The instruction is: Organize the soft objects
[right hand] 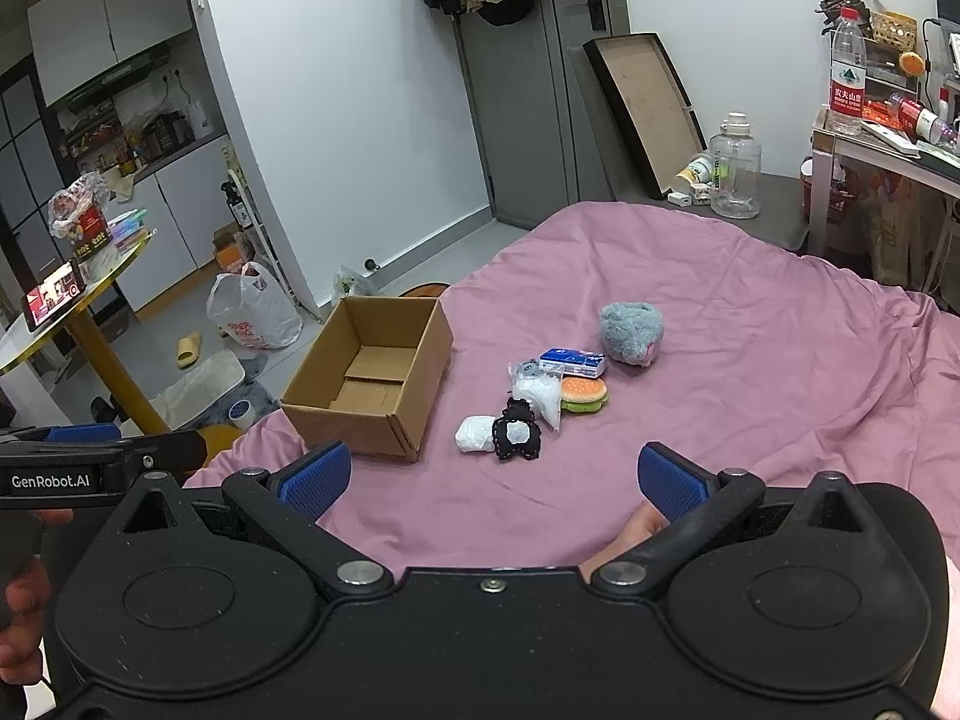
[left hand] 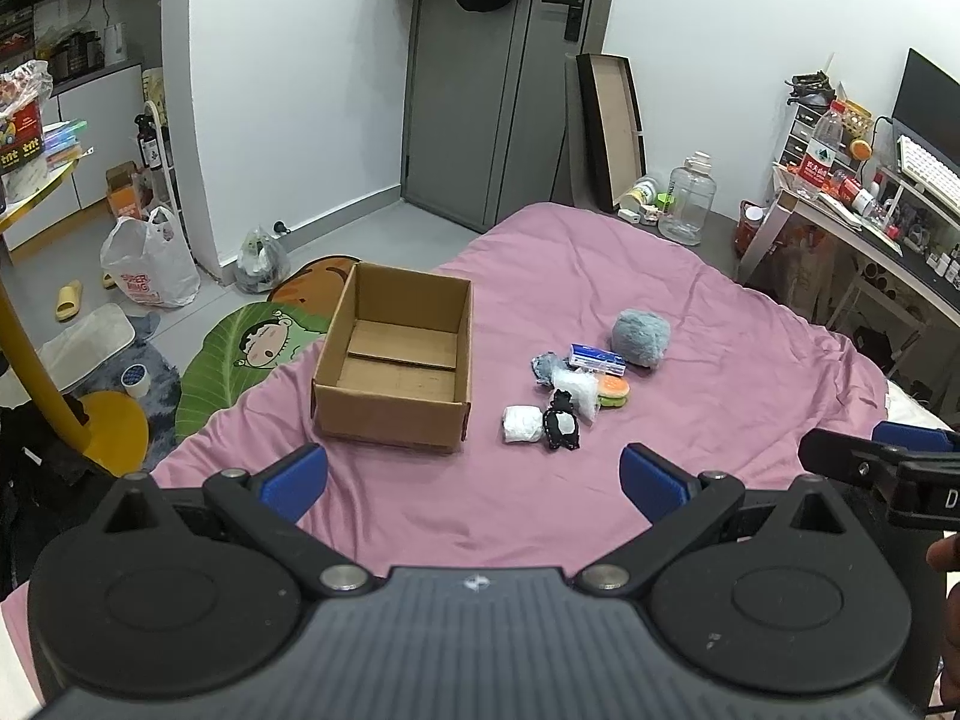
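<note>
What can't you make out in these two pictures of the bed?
- Small denim-like thing: half hidden behind the clear bag, both views.
- Writing on the blue packet: too small.
- Near inside of the box: hidden by its front wall, left view.
- Right gripper in the left view: cut off by the edge.

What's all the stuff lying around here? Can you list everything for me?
cardboard box: one, brown, open and empty, on the bed's left side
bedsheet: one, pink, covering the bed
fluffy ball: one, grey, farthest of the pile
tissue pack: one, blue-white, beside the ball
burger toy: one, orange-green, pile's right
clear bag: one, whitish, pile's middle
black plush: one, black-white, nearest
white bundle: one, left of the plush
left gripper: blue pads, open
right gripper: blue pads, open
</note>
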### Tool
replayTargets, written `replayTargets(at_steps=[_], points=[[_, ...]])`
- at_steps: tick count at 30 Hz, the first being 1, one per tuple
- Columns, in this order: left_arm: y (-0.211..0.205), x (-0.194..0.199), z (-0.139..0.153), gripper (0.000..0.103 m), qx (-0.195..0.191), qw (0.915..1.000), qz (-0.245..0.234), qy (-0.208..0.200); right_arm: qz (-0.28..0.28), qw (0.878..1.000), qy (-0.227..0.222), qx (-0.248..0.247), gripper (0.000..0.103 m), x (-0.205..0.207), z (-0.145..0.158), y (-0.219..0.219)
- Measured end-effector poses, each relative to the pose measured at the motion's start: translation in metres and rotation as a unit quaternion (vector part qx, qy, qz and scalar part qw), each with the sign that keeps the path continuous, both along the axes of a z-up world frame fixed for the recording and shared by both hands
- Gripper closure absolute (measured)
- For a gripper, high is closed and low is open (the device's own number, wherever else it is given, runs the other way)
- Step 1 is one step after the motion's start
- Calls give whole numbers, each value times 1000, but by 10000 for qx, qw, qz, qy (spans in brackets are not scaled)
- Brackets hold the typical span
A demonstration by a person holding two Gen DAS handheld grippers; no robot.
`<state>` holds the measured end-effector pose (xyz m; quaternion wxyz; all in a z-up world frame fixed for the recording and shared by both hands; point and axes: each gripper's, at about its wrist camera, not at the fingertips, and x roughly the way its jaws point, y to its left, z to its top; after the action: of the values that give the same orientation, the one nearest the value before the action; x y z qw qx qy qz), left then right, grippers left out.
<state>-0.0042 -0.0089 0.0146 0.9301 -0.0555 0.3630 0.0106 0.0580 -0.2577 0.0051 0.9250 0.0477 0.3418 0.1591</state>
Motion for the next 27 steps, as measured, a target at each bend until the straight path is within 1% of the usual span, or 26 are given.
replayTargets(at_steps=[15, 21, 27], points=[[-2, 6, 1, 0, -15, 10000, 20, 51, 24, 10000, 82, 36, 0, 5, -2, -1], [-1, 17, -4, 0, -21, 9999, 3, 117, 107, 9997, 99, 197, 0, 12, -3, -3], [-2, 32, -10, 0, -20, 9998, 33, 178, 132, 9988, 228, 412, 0, 29, -9, -7]])
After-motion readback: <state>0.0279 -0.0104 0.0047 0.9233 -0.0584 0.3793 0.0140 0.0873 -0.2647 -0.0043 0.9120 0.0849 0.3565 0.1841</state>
